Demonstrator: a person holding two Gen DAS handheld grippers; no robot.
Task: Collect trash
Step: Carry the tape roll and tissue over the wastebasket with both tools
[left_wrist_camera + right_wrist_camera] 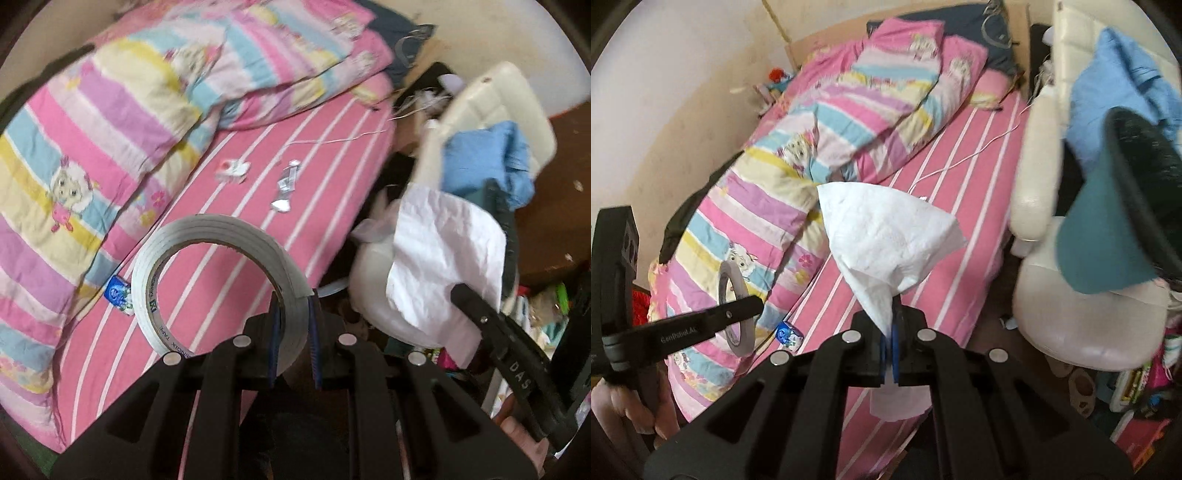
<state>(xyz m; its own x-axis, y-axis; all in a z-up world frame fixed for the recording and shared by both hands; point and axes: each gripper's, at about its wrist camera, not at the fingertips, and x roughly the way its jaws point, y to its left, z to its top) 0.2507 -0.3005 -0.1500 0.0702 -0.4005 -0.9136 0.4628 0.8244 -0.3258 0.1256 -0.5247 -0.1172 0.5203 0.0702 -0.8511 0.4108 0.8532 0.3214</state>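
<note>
My left gripper (294,314) is shut on a white roll of tape (218,280) and holds it above the pink striped bed (295,236). The tape roll also shows in the right wrist view (733,306), in the left gripper (753,306). My right gripper (892,332) is shut on a white tissue (886,236), held above the bed (945,206). The tissue also shows in the left wrist view (447,258). Small wrappers lie on the bed: a white and red one (232,170), a silver one (285,186), and a blue one (117,290) by the quilt.
A striped cartoon quilt (110,122) covers the bed's left side. A cream chair (1071,295) with blue clothes (1119,74) stands right of the bed. A white cable (964,158) runs across the sheet. Clutter lies on the floor at the right (1137,384).
</note>
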